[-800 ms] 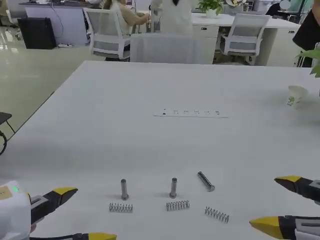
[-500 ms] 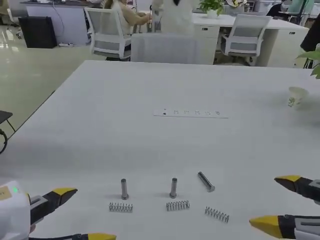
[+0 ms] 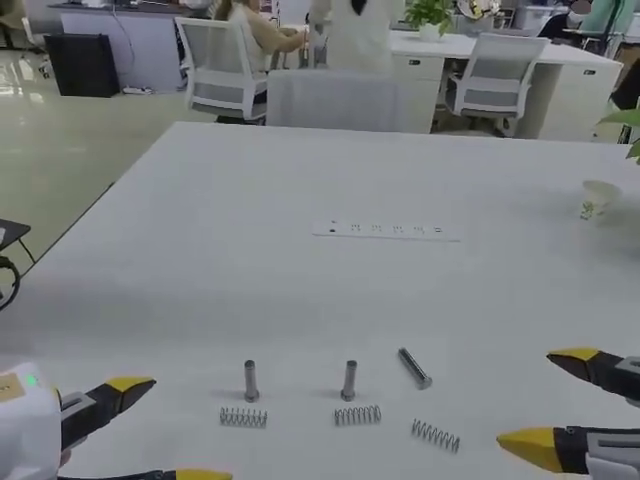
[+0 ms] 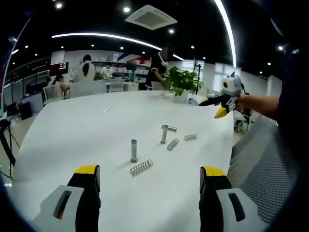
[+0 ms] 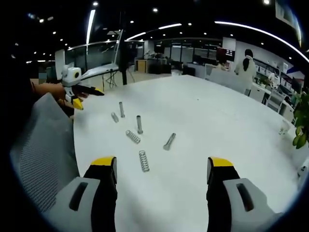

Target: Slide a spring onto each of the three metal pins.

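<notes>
**Pins bare, tongs released**

Head view: on the table [image 3: 300, 200], the left pin [image 3: 250, 381] and middle pin [image 3: 349, 381] stood upright. The right pin [image 3: 413, 368] lay flat, slanting away-left. The springs [image 3: 357, 414] lay crosswise before them.
Left gripper view: left tongs [image 4: 150, 170] gaped, empty.
Right gripper view: right tongs [image 5: 162, 162] likewise.

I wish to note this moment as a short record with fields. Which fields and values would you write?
standing pins: left pin, middle pin
lying pin: right pin, on its side
springs: left spring, middle spring, right spring, all flat on the table, none on a pin
left claw: open, empty
right claw: open, empty
</notes>
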`<state>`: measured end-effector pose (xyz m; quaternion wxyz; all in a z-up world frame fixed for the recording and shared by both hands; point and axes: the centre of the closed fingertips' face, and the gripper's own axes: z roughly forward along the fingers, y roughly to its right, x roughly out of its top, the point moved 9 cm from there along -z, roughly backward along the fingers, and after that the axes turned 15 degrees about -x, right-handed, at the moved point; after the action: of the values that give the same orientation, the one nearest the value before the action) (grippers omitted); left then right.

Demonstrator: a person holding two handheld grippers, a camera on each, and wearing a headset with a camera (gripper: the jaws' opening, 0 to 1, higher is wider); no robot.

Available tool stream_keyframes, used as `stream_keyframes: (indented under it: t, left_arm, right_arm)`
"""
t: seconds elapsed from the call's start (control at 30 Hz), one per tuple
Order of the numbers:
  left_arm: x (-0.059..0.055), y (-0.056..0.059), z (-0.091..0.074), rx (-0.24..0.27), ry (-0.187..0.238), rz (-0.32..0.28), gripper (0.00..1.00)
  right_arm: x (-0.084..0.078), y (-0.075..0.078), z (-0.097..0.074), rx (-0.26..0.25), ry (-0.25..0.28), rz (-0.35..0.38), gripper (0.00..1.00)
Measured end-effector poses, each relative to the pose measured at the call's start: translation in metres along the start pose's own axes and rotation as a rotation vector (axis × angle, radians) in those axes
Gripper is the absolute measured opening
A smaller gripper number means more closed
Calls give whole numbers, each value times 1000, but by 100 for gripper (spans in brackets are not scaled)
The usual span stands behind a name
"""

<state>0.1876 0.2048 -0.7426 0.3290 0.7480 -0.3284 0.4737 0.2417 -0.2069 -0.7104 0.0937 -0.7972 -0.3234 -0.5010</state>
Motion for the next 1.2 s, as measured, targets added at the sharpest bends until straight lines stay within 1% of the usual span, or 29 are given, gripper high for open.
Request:
stream_keyframes:
  t: [0.27, 0.4, 0.5, 0.67, 0.9, 1.03, 1.2]
  left_arm:
    - [-1, 0, 0, 1, 3, -3, 82]
    - [-1, 0, 0, 1, 5, -4, 82]
    - [-1, 0, 0, 3, 7, -2, 82]
    - [-1, 0, -1, 6, 10, -2, 82]
    - [-2, 1, -2, 9, 12, -4, 82]
    - [-3, 1, -2, 10, 15, -6, 82]
    - [-4, 0, -2, 12, 15, -8, 82]
  right_arm:
    - [8, 2, 8, 1, 3, -14, 75]
    - [15, 3, 14, 1, 1, -26, 75]
    - [17, 4, 20, 2, -9, -50, 75]
    - [23, 3, 26, 6, -14, -66, 75]
    - [30, 5, 38, 13, -17, -85, 73]
    - [36, 2, 45, 16, -14, -94, 71]
    - [45, 4, 56, 11, -17, -110, 69]
